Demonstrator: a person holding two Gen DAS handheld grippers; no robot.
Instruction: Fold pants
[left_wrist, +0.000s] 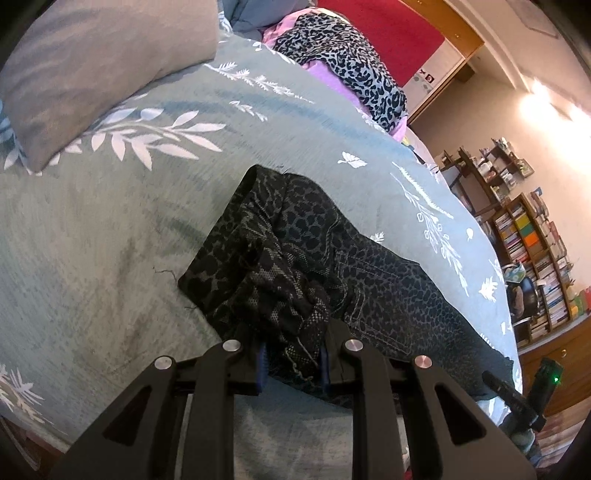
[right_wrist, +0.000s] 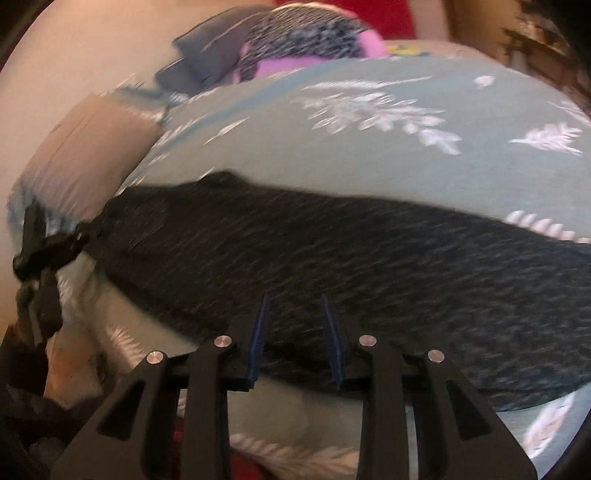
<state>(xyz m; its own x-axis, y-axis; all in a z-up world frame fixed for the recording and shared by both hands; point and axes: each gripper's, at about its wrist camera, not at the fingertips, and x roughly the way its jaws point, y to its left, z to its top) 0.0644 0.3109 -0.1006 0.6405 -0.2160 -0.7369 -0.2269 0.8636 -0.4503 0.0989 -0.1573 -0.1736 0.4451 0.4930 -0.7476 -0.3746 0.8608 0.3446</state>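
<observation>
The dark leopard-print pants lie on a grey-green bedspread with white leaf prints. In the left wrist view my left gripper is shut on a bunched end of the pants, the cloth gathered between its blue pads. The right gripper's black body shows at the far right edge of the pants. In the blurred right wrist view the pants stretch across the bed and my right gripper hangs open just above their near edge, holding nothing. The left gripper shows at the pants' left end.
A grey pillow lies at the bed's head. A leopard-print and pink cloth pile sits at the far side. Bookshelves stand beyond the bed on the right.
</observation>
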